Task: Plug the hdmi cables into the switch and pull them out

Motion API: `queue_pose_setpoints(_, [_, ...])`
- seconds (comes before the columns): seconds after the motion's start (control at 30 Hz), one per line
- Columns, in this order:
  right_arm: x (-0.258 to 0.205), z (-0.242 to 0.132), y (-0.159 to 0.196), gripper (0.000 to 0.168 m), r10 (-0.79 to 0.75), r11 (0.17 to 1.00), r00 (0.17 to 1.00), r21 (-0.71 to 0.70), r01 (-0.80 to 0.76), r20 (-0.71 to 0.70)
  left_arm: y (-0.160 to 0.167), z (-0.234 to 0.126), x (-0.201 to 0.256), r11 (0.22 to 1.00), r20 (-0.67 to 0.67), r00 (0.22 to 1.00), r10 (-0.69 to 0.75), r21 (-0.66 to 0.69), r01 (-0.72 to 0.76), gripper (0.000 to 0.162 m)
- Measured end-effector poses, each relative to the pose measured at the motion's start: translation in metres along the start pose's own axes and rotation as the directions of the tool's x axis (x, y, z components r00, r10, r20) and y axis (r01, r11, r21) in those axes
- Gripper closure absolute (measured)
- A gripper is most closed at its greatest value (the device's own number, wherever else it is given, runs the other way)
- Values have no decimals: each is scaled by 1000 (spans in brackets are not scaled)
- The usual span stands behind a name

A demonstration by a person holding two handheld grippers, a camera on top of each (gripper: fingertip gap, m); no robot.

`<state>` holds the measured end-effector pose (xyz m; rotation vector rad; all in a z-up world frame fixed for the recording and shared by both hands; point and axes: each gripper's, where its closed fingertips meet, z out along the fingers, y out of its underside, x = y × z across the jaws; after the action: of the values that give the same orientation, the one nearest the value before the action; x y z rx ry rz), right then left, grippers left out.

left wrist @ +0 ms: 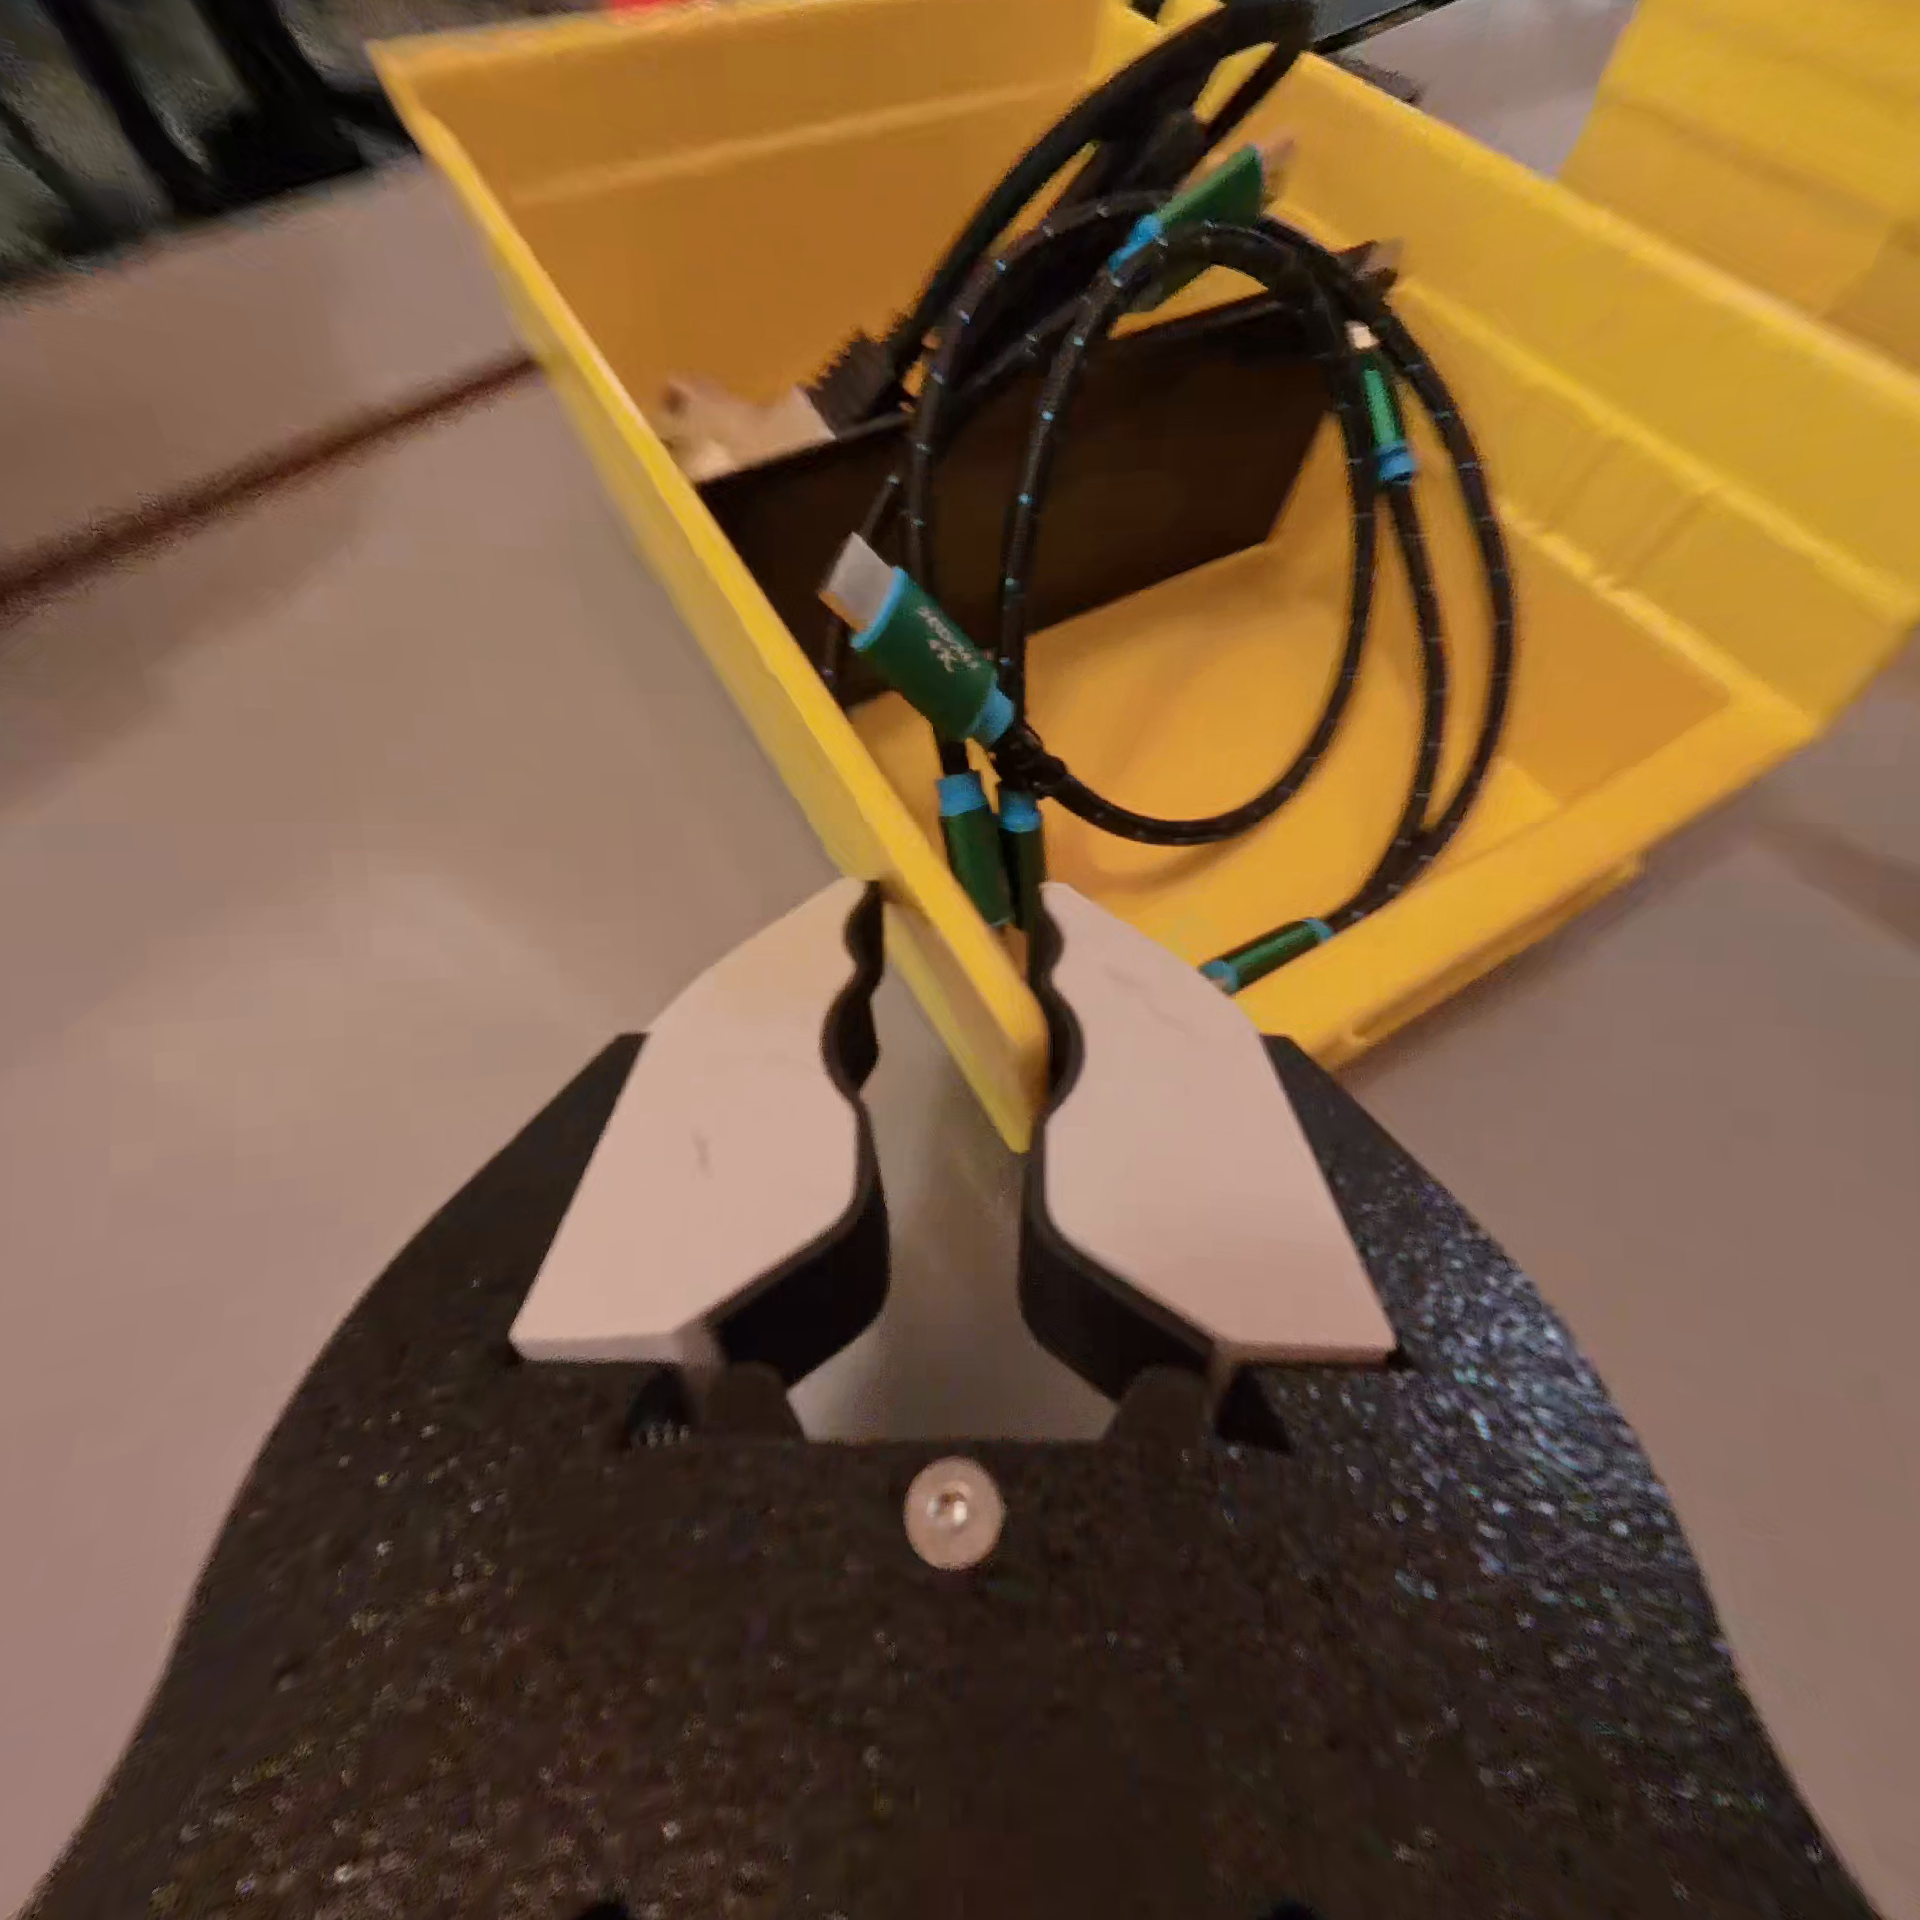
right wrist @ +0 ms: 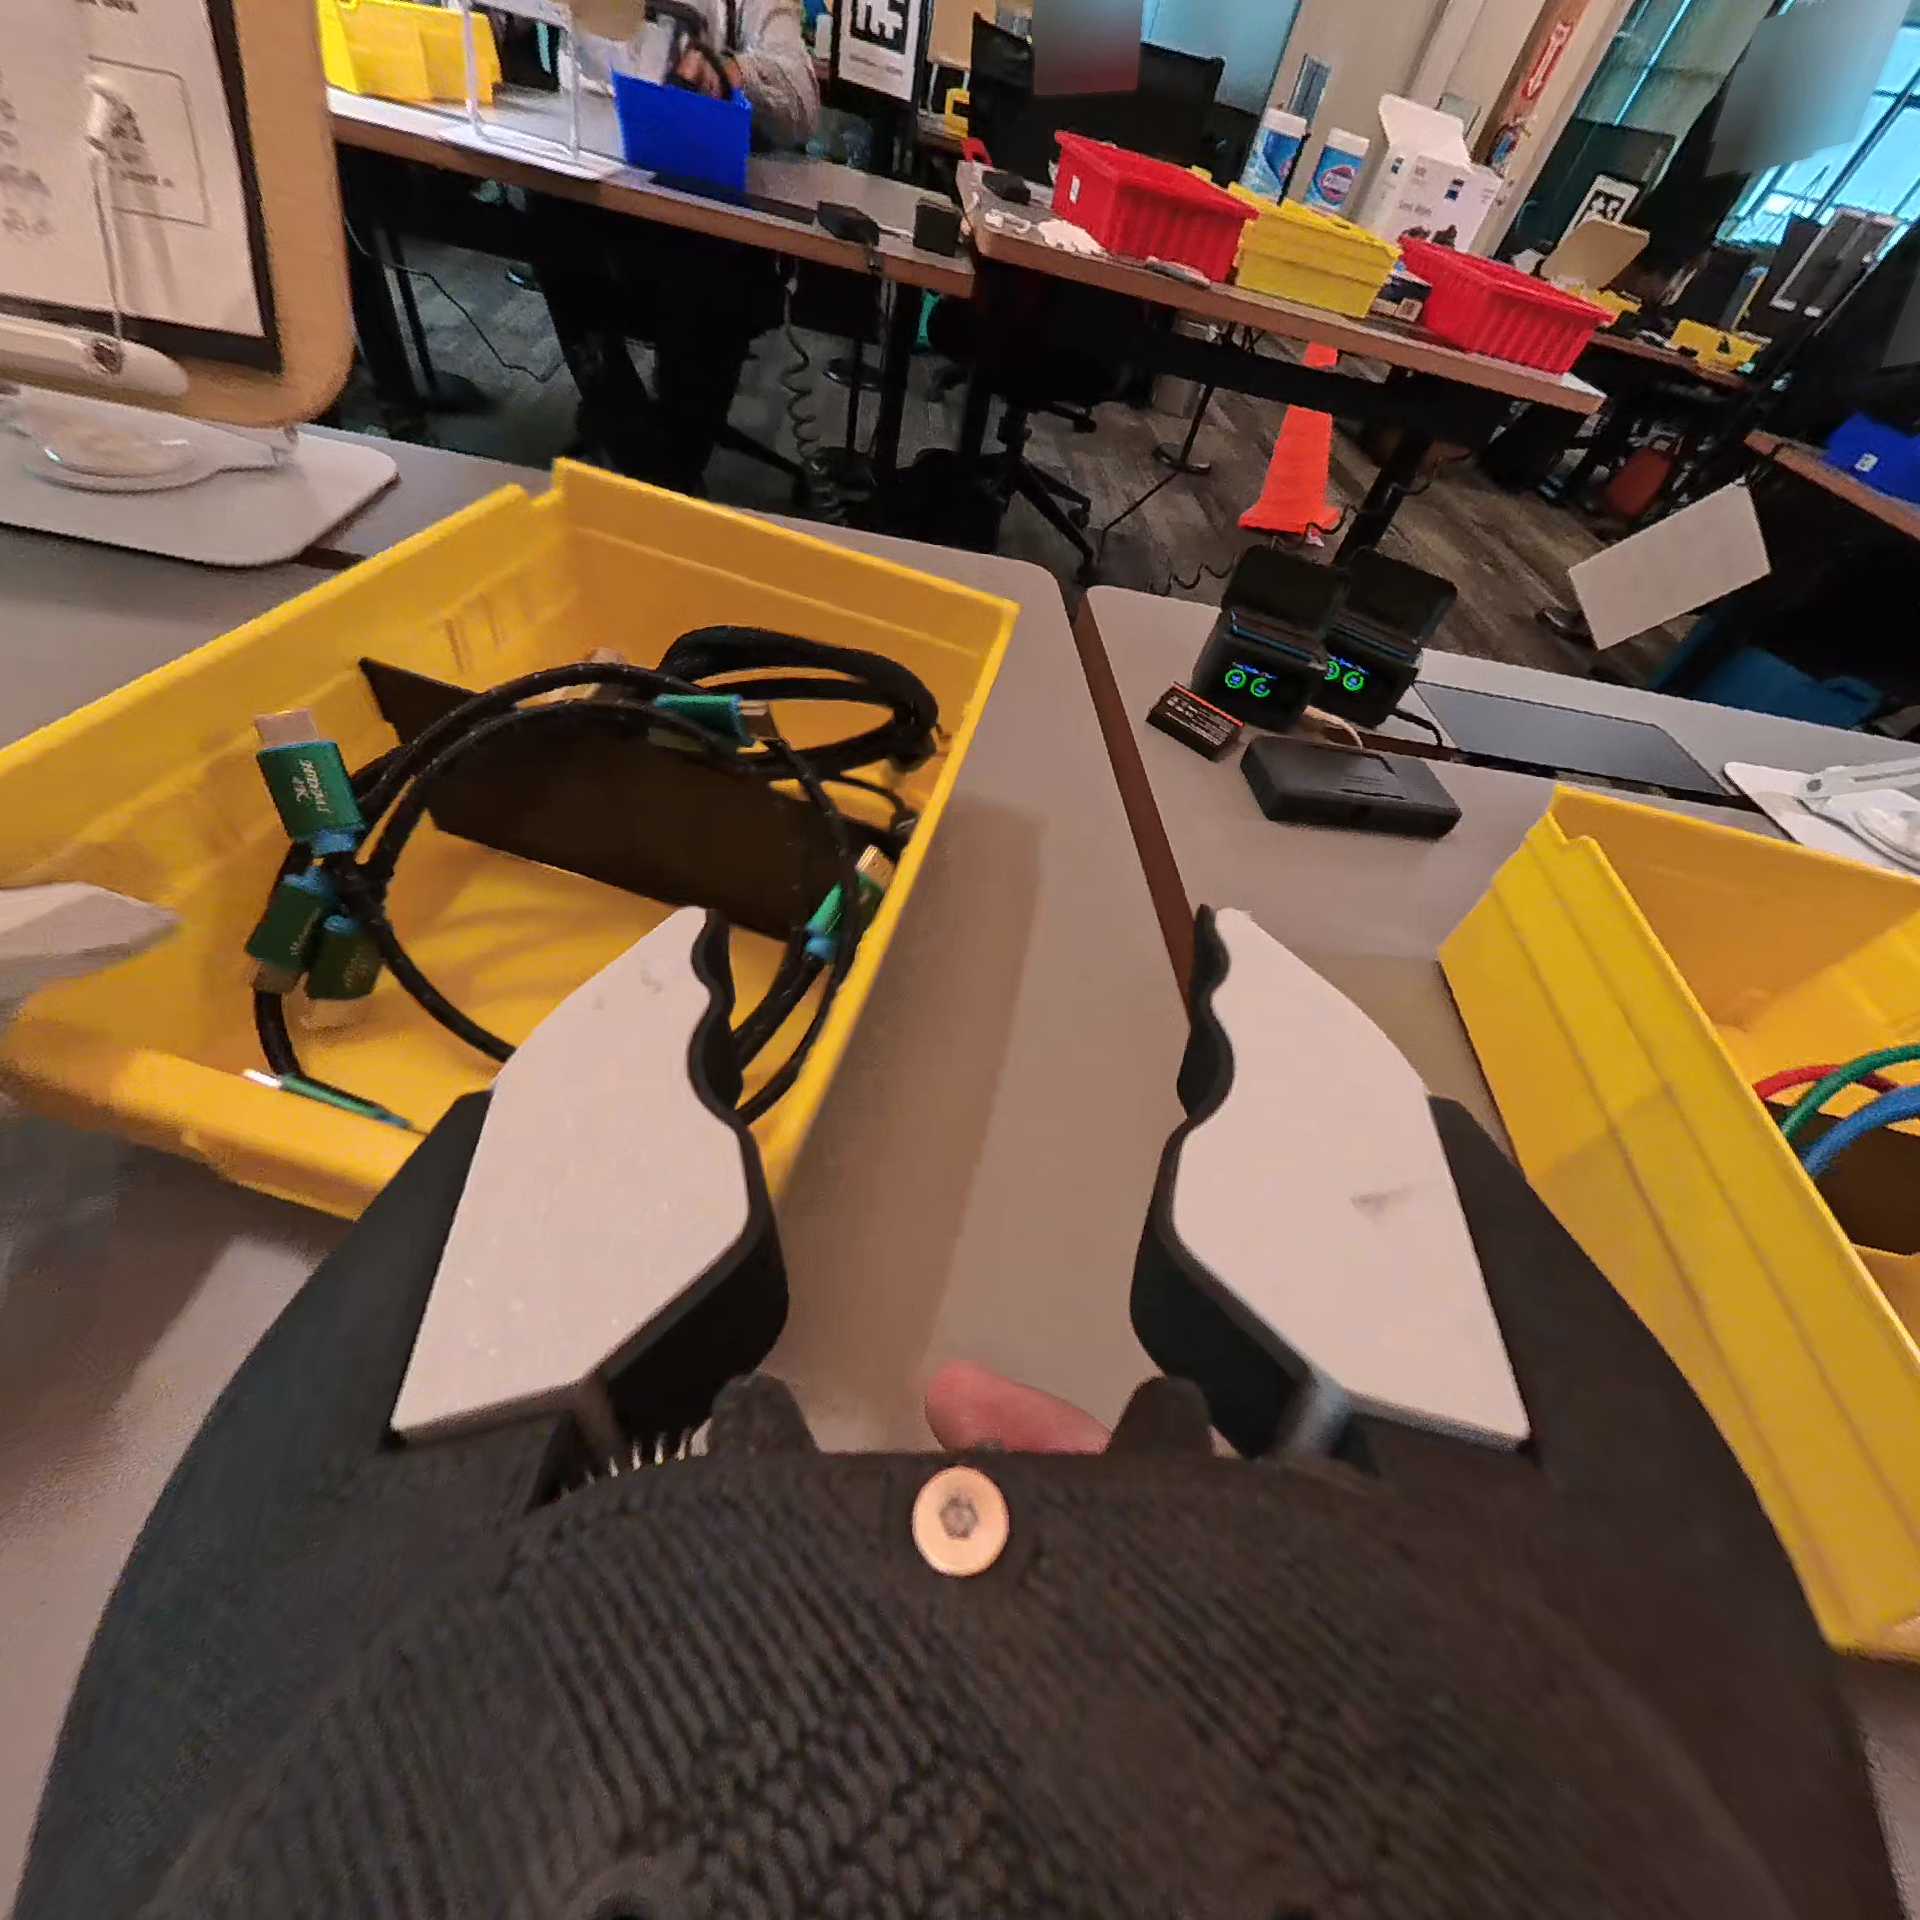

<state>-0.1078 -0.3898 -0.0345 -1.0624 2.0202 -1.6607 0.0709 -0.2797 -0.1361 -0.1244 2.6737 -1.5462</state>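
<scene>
Far left, at about 9 o'clock in the right wrist view, the left gripper [right wrist: 73, 935] pokes in as a blurred grey tip against the near-left wall of the yellow plastic bin [right wrist: 135, 769]. Its own camera shows it better: the left gripper [left wrist: 951, 914] has its jaws clenched on that bin's side wall [left wrist: 966, 997], one finger outside, one inside, w/ the wall running up toward 12 o'clock.

Inside the bin lies a tangle of black braided hdmi cables w/ green metal plugs and blue collars [left wrist: 1455, 665]. One plug [left wrist: 920, 649] tilts up at approx 11 o'clock from the jaws; two more [left wrist: 992, 852] hang just above the inner finger. Behind the cables stands a flat black box [left wrist: 1132, 499], prob. the switch, though no ports are visible, so I can't confirm. From the right wrist view, the cables [right wrist: 582, 727] drape over that black box [right wrist: 644, 800].

Moving right, the right gripper [right wrist: 951, 977] hovers above the grey surface [right wrist: 987, 1039], jaws released and wide apart, holding nothing. At 3 o'clock sits a second yellow plastic bin [right wrist: 1621, 1091] w/ red, green and blue cords [right wrist: 1839, 1101] in it.
</scene>
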Motion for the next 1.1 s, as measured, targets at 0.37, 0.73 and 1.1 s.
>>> queue_pose_setpoints(0.37, [-221,-26,-110,81,-62,963,835,253,-94,547,85,-158,-124,995,20,999,-50,84,48,158])
queue_pose_setpoints(0.73, [-593,60,-173,78,404,903,535,-417,-105,742,166,-311,-189,982,266,960,-81,186,32,158])
queue_pose_setpoints(1.1, [-719,135,-72,93,319,813,784,-578,61,532,175,-332,-204,977,387,921,-45,208,-39,155])
